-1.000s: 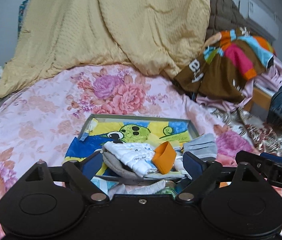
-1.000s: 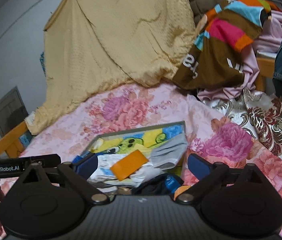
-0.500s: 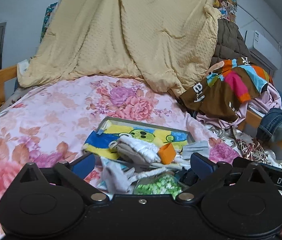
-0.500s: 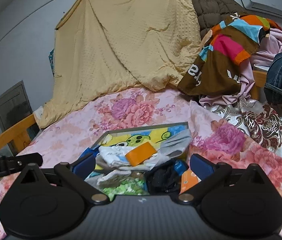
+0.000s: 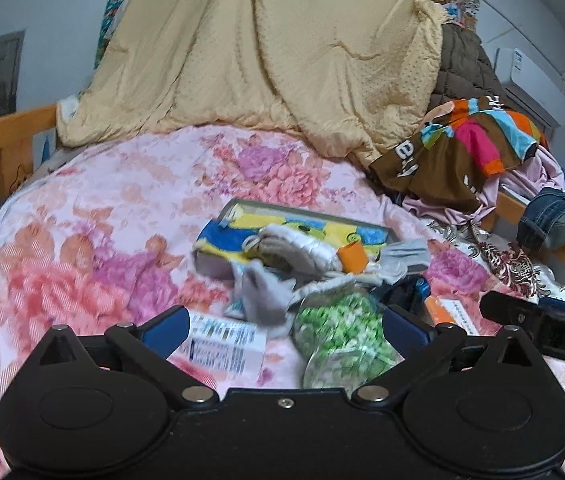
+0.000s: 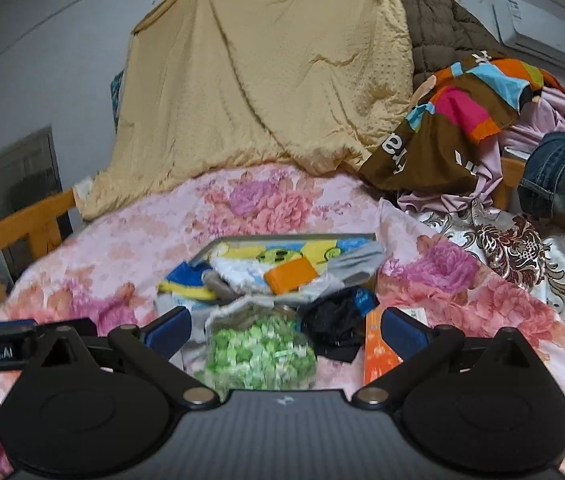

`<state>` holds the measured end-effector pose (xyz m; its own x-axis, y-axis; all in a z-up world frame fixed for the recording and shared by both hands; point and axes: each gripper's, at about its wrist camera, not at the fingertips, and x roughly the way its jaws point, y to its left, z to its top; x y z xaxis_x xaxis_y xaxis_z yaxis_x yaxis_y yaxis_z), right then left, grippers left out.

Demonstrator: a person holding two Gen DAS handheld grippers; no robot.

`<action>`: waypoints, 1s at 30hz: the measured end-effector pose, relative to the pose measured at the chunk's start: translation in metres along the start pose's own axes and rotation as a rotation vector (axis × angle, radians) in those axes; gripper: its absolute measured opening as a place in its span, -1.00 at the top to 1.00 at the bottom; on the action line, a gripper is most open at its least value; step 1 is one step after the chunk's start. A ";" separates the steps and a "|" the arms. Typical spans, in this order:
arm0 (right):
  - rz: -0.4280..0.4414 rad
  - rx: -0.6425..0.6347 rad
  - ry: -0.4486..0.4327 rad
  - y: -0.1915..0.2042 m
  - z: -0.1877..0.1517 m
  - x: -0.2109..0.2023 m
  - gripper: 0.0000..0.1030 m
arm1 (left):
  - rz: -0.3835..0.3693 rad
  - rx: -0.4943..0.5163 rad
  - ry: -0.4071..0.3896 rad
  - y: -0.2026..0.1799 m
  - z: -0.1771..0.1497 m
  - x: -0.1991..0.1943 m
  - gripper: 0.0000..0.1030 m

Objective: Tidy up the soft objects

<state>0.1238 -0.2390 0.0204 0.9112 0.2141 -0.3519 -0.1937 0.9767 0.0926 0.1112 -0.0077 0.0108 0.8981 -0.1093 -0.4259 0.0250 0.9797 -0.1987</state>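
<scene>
Left tongs are standing wide apart over the bed, gripping nothing; a white labelled packet and a bag of green bits are lying on the floral cover between the blue pads. Right tongs are also standing apart and empty, with the same green bag, a black cloth and an orange box lying between their pads. The soft things, a white-grey sock bundle and an orange folded piece, are sitting piled in the shallow cartoon-lined tray mid-bed, just beyond both tongs. A yellow blanket is hanging behind, and clothes are heaped at right.
</scene>
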 end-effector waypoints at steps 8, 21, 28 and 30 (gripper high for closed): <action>-0.022 -0.067 0.045 0.024 -0.019 -0.012 -0.99 | 0.018 -0.030 0.022 0.013 -0.017 -0.009 -0.98; -0.004 -0.098 0.110 0.038 -0.034 -0.014 -0.99 | 0.072 0.025 0.055 0.011 -0.027 -0.015 -0.98; -0.014 -0.072 0.138 0.034 -0.034 -0.007 -0.99 | 0.145 0.083 0.061 0.011 -0.027 -0.012 -0.98; -0.015 -0.065 0.144 0.033 -0.034 -0.005 -0.99 | 0.159 0.081 0.063 0.012 -0.026 -0.011 -0.98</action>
<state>0.1008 -0.2073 -0.0068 0.8538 0.1947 -0.4828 -0.2073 0.9779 0.0278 0.0901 0.0010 -0.0097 0.8645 0.0405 -0.5009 -0.0779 0.9955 -0.0539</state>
